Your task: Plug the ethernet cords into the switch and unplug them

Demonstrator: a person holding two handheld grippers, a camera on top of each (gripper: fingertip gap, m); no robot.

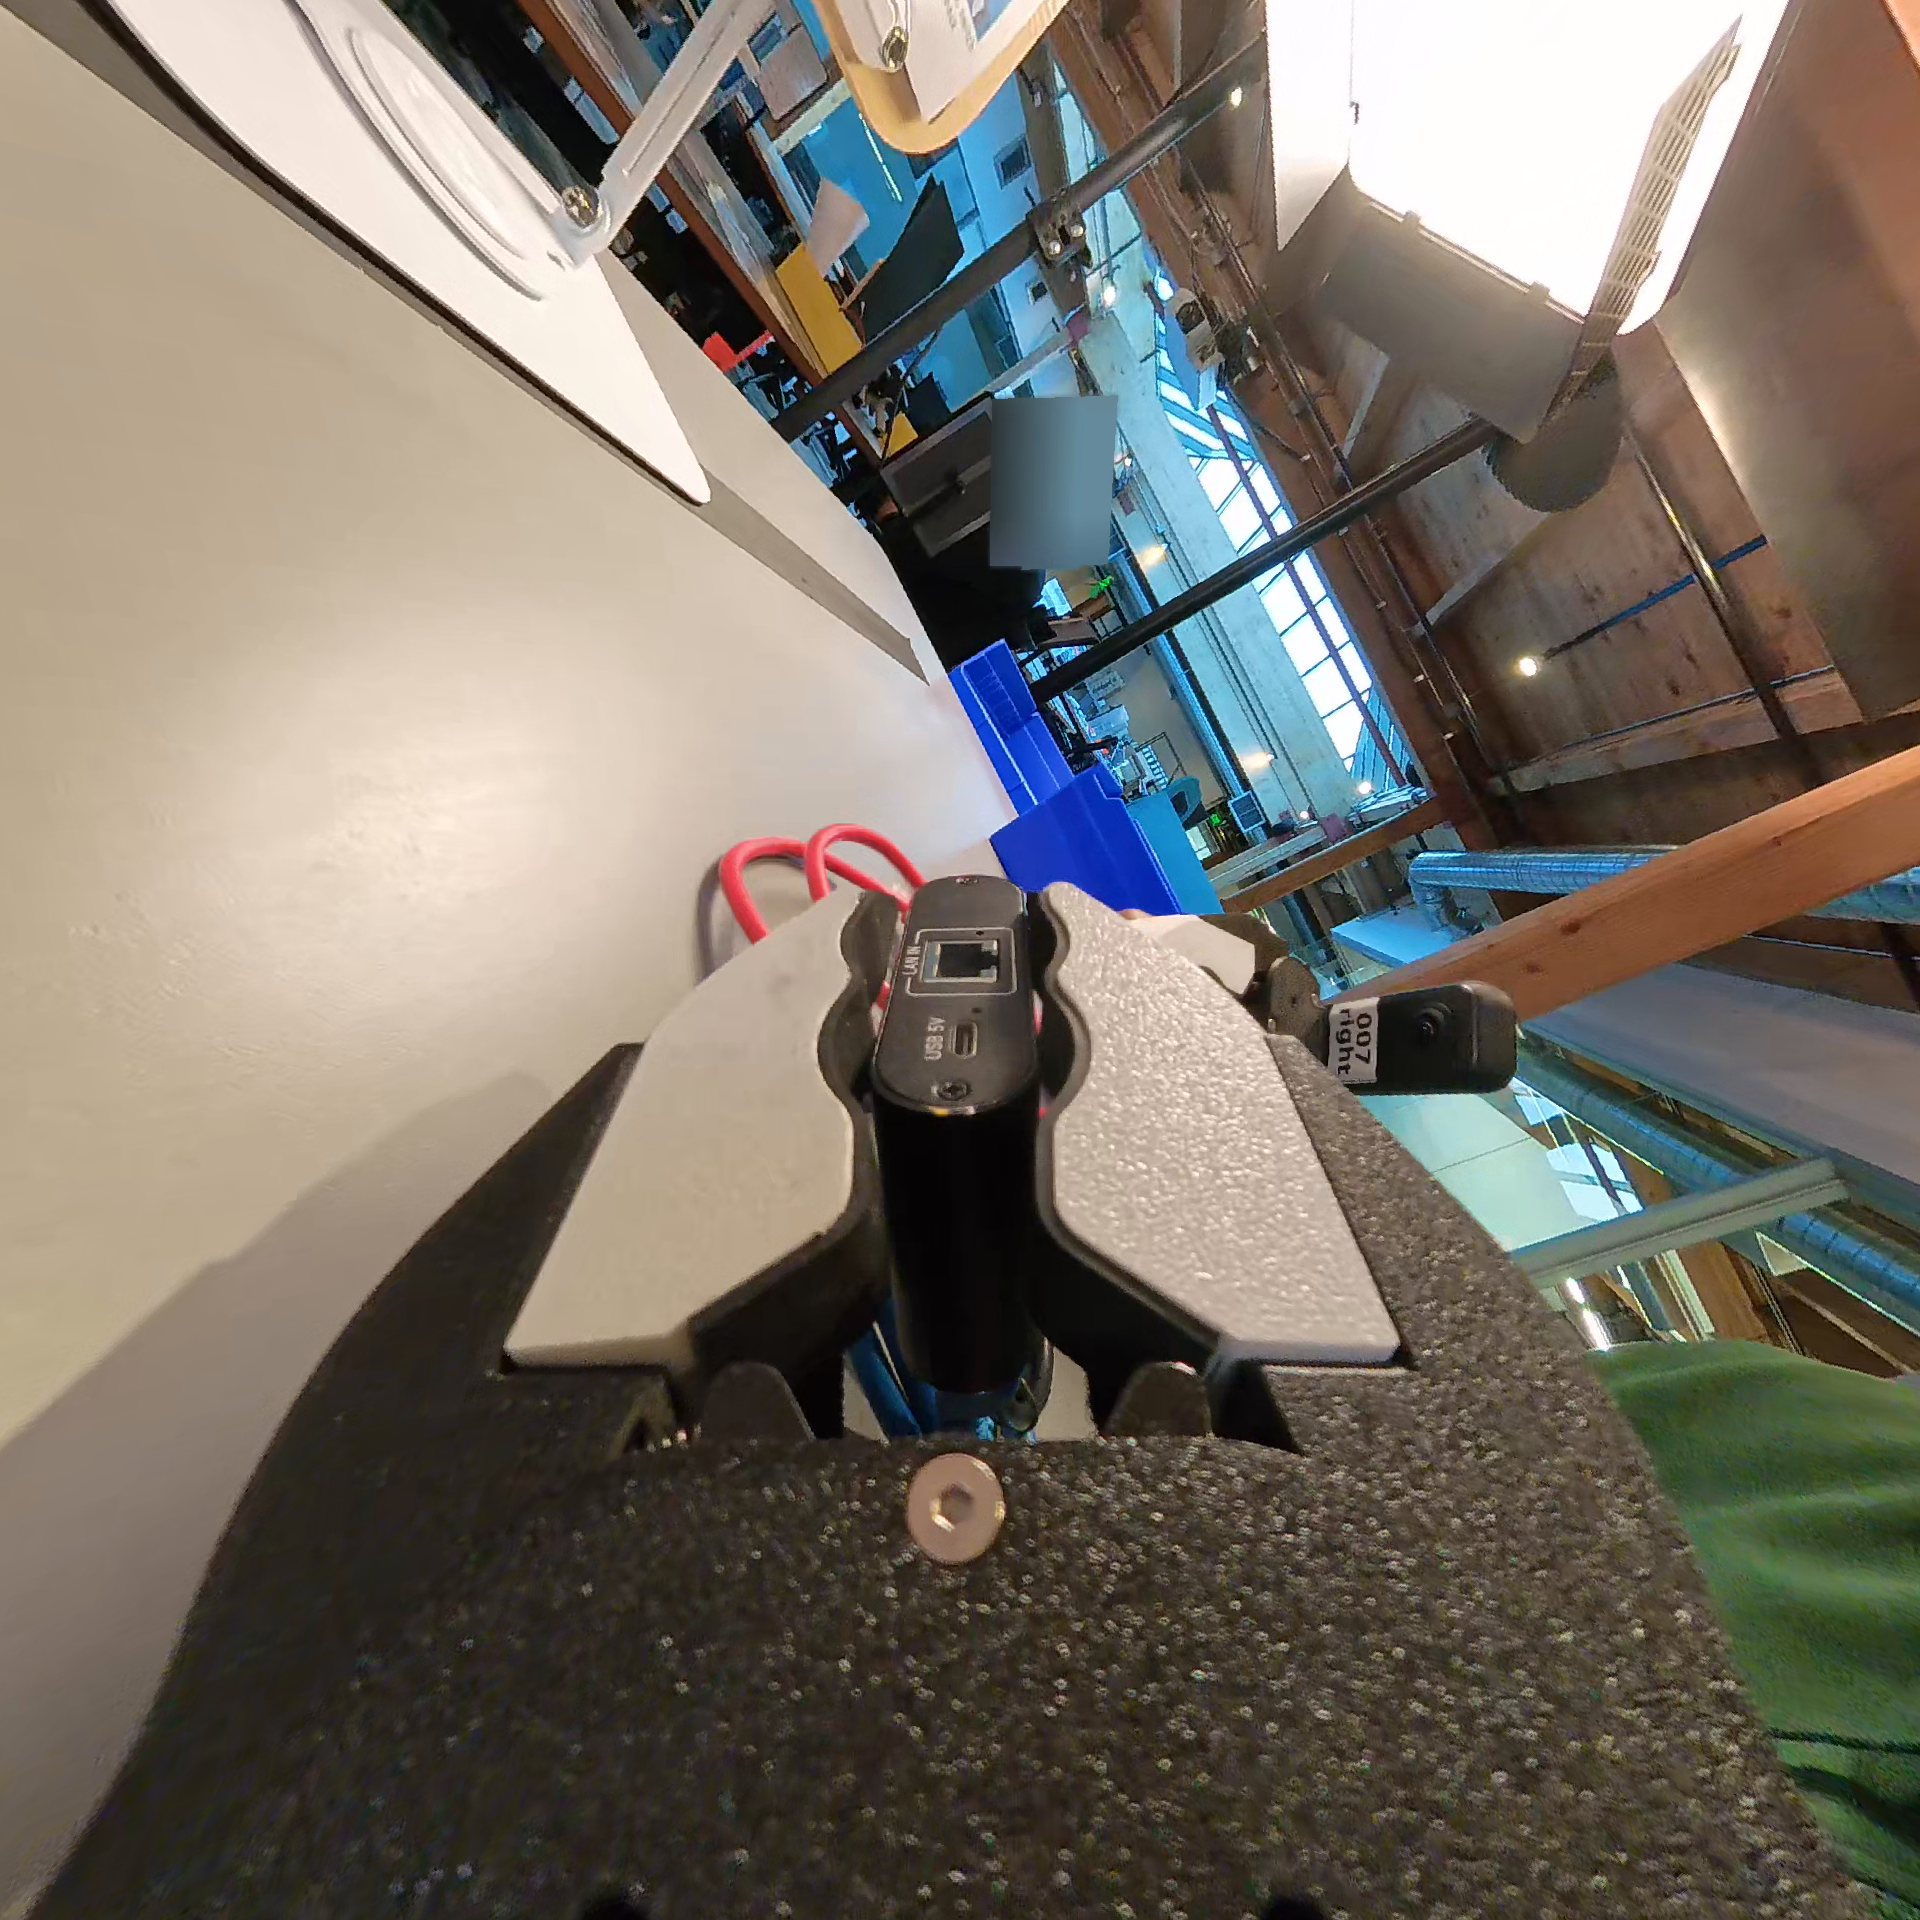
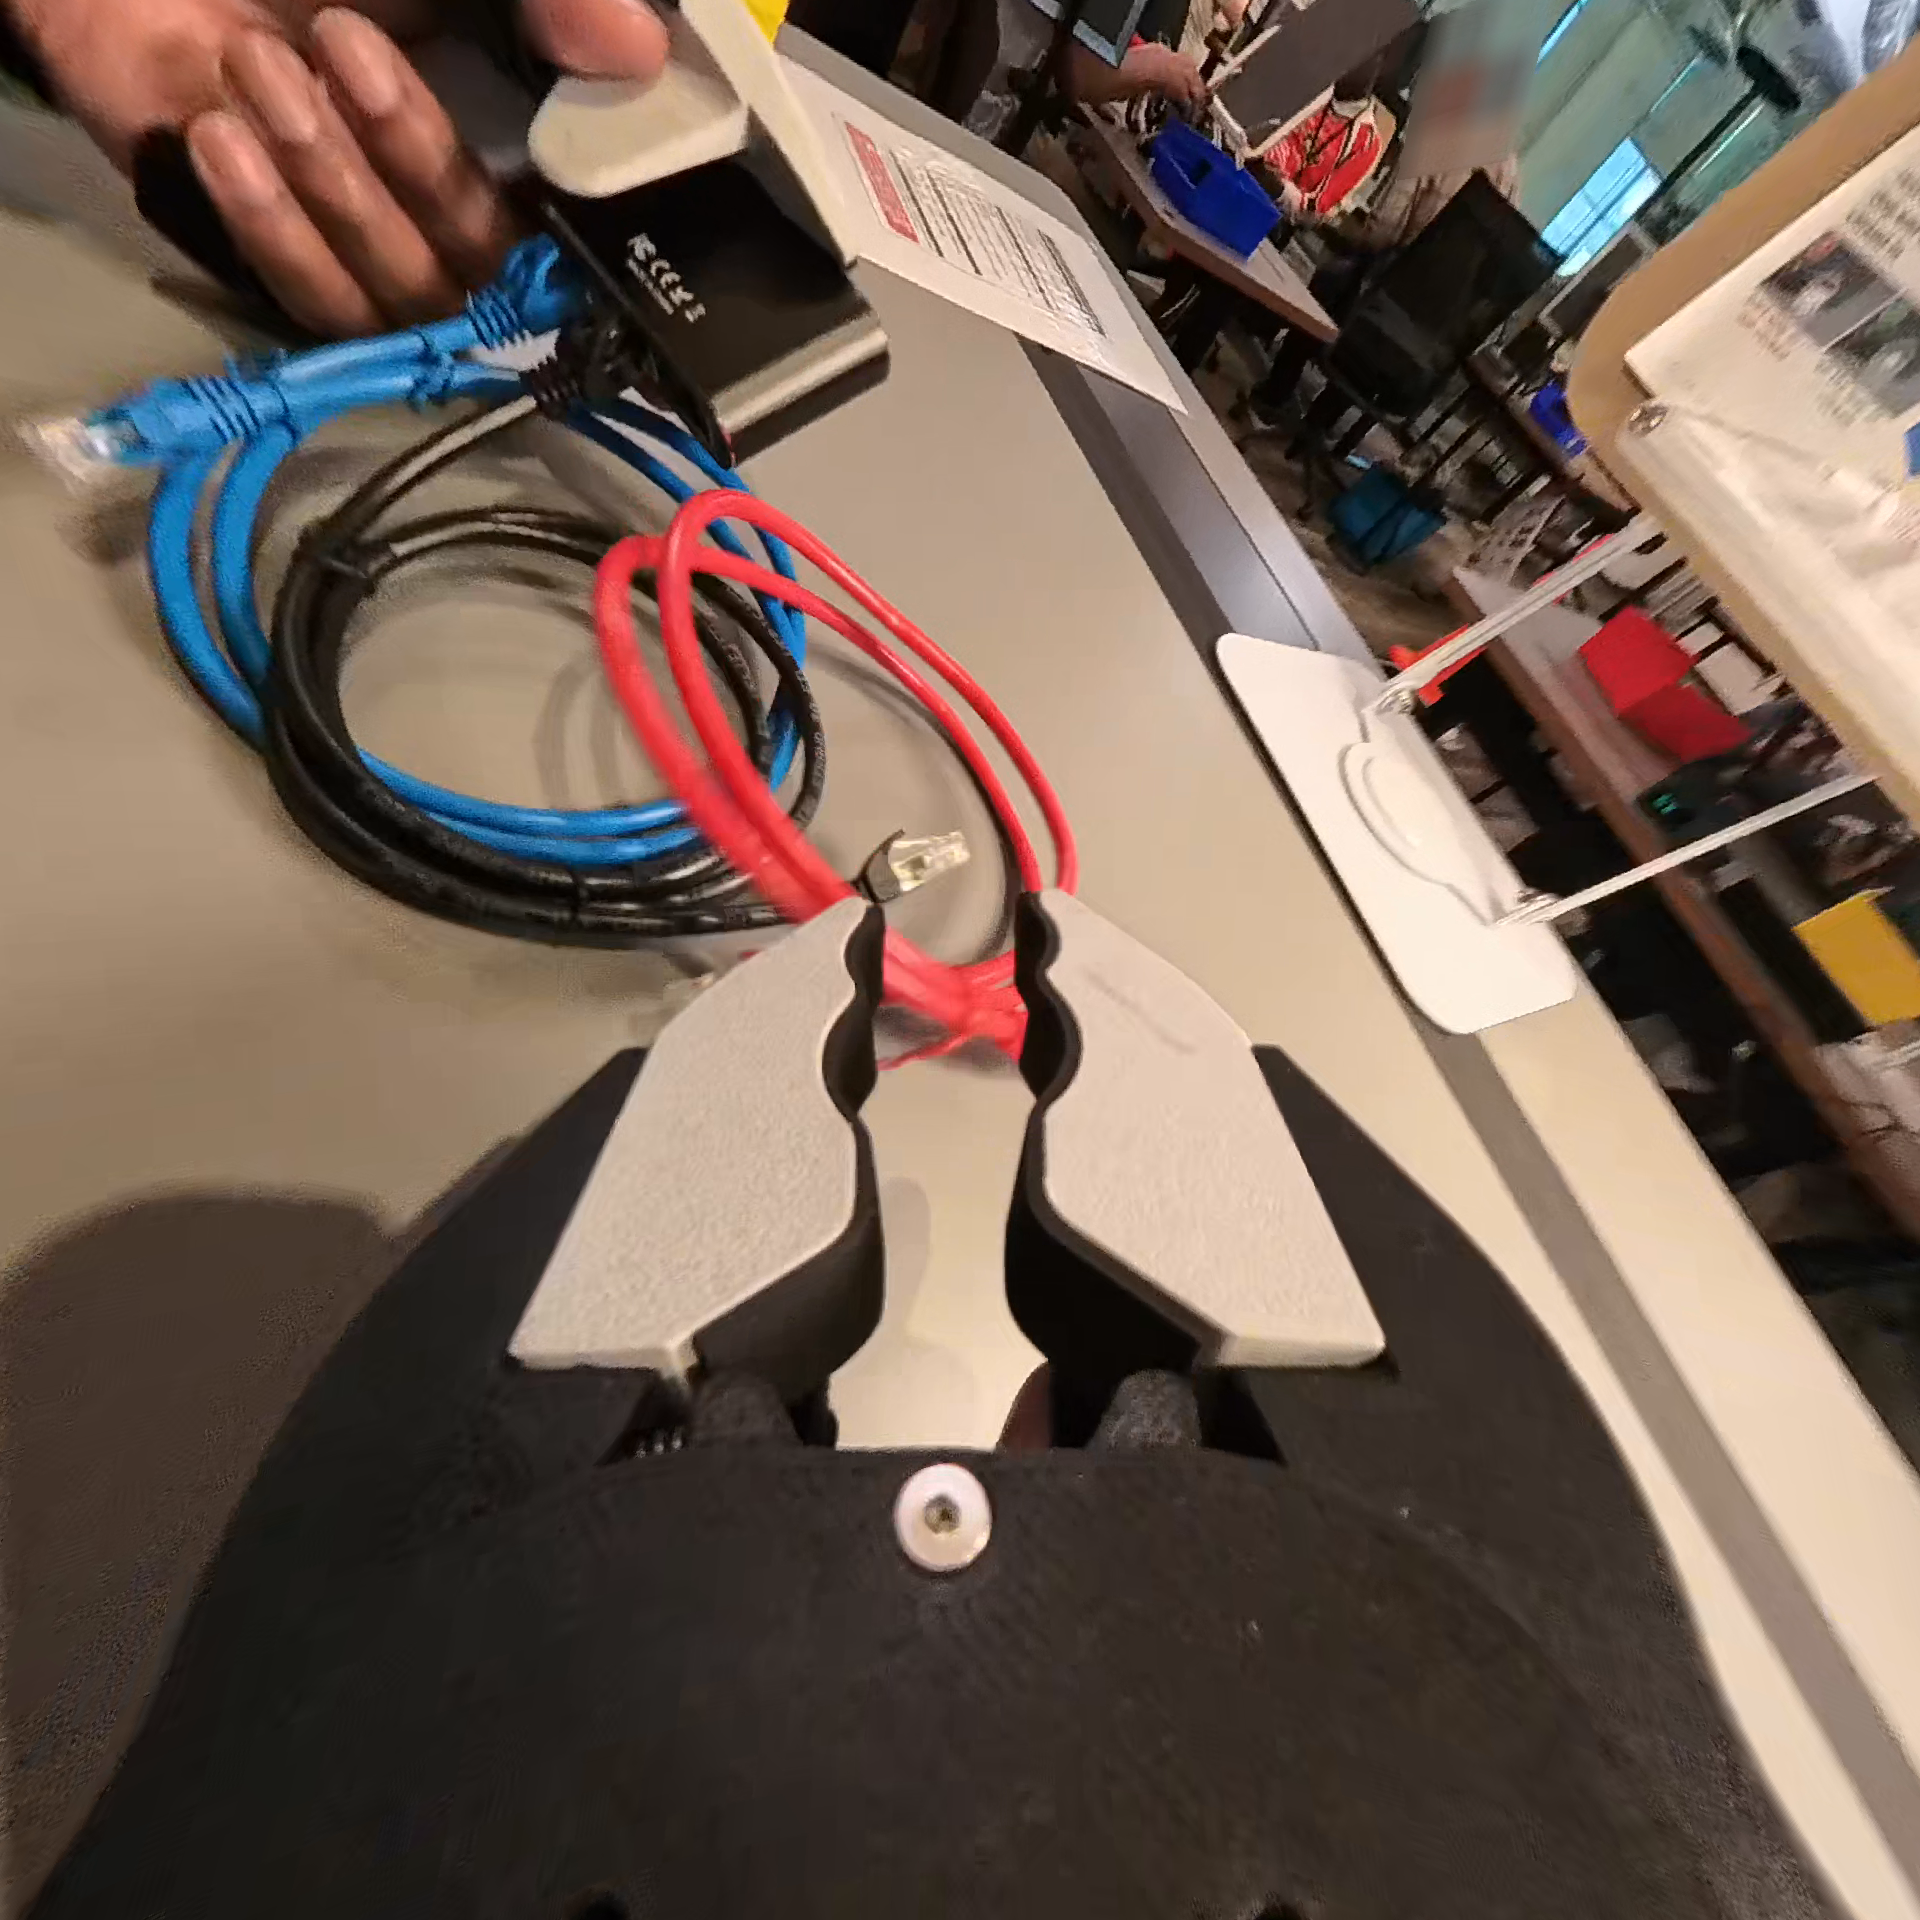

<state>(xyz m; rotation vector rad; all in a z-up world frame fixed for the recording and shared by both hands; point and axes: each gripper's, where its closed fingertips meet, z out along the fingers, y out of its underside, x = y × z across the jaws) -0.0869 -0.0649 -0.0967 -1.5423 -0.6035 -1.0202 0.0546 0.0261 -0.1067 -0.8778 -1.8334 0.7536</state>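
My left gripper is shut on the black switch, held on its side above the table, its end face with a port toward the camera. In the right wrist view the switch shows at the top left, with a blue cord and a black cord running into it. A second blue plug lies loose. My right gripper is open, low over the table, with the looped red cord lying between its fingertips. A clear plug lies just beyond them. The red loops also show in the left wrist view.
A white stand base sits near the table's far edge, with a printed sheet further along. Blue bins stand beyond the table. A hand holds the left gripper. The right gripper's camera shows beside the switch. Spacing between my two grippers at the tips: around 20 cm.
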